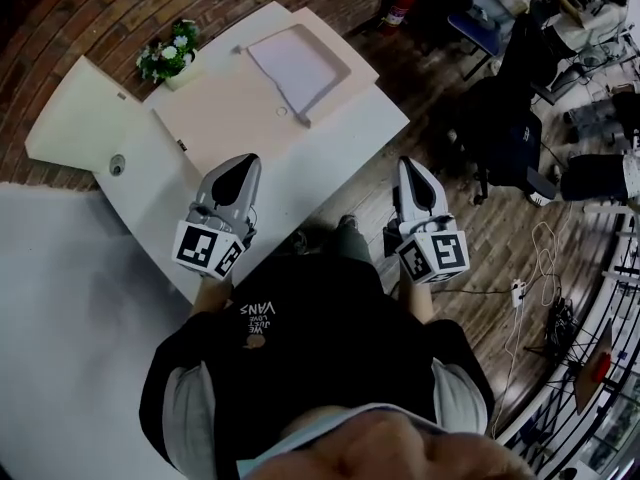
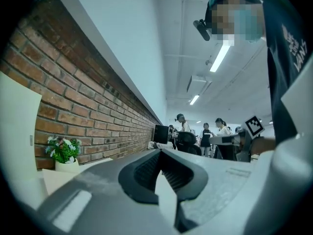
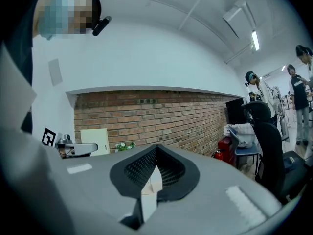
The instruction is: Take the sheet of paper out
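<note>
The left gripper (image 2: 160,153) has its jaws shut together with nothing between them. The right gripper (image 3: 155,150) is the same: jaws closed, nothing held. Both point level, away from the person.

In the head view the left gripper sits at centre left, over the near part of the white table (image 1: 330,158). The right gripper sits at centre right, off the table's edge and over the wood floor (image 1: 500,258).

The paper (image 1: 288,66) lies flat in a shallow tray (image 1: 326,93) at the upper middle of the frame, well apart from both grippers. The tray rests on a pale mat (image 1: 225,118) that covers the far part of the table. A small plant (image 1: 168,56) stands at the mat's upper left corner. A cream panel (image 1: 70,118) lies to the left of the table. A red extinguisher (image 1: 400,6) stands at the top of the frame, by the brick wall (image 1: 120,8).

In the left gripper view the plant shows at lower left against the bricks, with people standing far off in the middle of the frame.
</note>
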Motion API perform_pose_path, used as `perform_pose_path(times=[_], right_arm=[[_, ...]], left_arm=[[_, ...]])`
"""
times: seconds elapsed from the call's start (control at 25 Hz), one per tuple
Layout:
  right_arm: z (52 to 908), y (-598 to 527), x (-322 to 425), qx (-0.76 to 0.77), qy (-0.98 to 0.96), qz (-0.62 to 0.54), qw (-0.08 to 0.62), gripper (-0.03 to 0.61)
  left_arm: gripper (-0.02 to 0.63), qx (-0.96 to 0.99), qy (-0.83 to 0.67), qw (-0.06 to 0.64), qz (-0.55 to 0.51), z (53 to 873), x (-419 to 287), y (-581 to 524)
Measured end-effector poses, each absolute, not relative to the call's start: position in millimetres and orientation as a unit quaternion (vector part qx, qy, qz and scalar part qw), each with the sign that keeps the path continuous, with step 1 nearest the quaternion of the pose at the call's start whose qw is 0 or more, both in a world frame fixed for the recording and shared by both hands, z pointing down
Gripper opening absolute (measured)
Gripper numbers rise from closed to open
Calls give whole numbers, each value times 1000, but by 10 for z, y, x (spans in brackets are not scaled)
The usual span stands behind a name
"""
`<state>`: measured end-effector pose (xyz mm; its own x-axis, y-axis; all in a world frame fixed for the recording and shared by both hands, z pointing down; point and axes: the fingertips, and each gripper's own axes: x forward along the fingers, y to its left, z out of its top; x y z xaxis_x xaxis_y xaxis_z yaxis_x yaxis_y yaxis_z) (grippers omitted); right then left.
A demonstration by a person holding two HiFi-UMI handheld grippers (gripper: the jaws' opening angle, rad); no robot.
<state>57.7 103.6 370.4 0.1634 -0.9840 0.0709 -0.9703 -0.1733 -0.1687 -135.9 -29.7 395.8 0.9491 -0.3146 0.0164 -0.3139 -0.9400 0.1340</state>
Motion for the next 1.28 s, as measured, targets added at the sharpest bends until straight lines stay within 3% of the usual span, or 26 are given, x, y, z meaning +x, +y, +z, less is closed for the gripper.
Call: perform_pose_path(times=[1.28], right_arm=[[3800,-213,1945,-677,728,-100,38,2]], left_arm=[[0,949,-306,76,25,4046,-464,-1030]])
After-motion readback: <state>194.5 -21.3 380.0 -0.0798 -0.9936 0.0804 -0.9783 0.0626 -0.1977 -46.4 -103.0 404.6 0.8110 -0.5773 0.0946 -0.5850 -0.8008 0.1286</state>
